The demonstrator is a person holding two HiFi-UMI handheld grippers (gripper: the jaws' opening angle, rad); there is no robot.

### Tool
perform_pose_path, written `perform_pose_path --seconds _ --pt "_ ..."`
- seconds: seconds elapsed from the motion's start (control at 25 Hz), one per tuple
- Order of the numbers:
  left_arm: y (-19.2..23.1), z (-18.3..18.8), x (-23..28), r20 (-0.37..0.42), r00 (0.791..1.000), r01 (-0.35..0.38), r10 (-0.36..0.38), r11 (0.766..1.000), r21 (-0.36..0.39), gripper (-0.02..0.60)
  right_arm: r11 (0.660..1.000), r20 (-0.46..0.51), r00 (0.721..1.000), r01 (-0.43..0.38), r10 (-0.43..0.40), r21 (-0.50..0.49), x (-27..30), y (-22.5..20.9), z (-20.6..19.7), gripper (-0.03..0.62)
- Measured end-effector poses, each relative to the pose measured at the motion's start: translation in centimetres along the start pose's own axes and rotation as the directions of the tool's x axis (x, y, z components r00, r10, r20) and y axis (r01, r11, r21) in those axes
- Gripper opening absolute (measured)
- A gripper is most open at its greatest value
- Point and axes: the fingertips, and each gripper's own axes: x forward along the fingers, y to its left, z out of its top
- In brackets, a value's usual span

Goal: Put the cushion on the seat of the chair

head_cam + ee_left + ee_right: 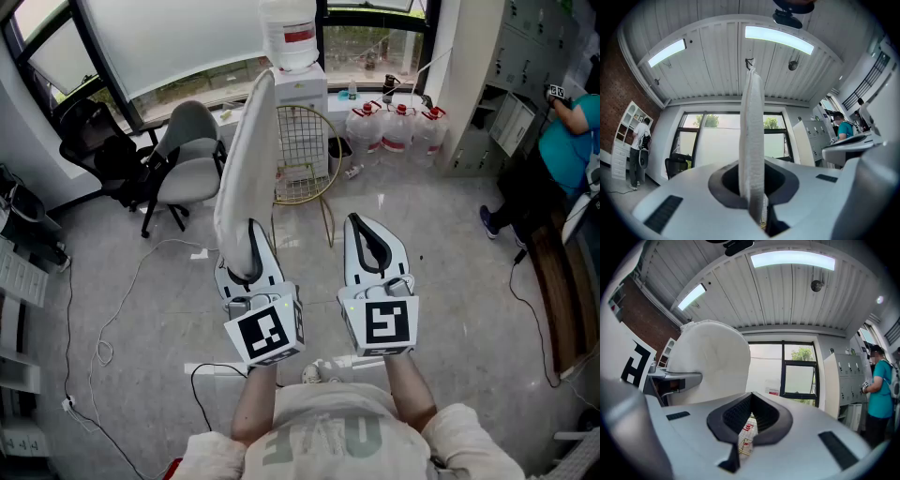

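White cushion (pixel 246 178) carried on edge, not yet on any seat.
Nearest, pinched by its lower rim in the left hand-held gripper (pixel 251 246), standing upright, probably to keep it off the floor in transit; beside it, right hand-held gripper (pixel 361 230) with jaws together, empty; both forearms stretched forward side by side, tipped slightly upward. Farther on, gold wire chair (pixel 305 155) straight ahead, grey office chair (pixel 187 159) off left.
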Motion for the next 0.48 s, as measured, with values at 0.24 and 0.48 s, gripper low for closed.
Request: perform_pose_path --seconds 0.24,0.48 --pt "0.8 0.6 0.1 0.014 1.000 -0.004 0.004 1.000 -0.002 0.043 1.000 -0.005 1.000 0.016 -0.016 0.009 0.3 0.3 0.2 0.015" --pt "1.5 0.7 -0.2 0.014 1.000 -0.005 0.005 1.000 -0.002 0.043 1.000 -0.002 1.000 -0.001 0.001 0.023 0.2 1.5 0.2 0.015"
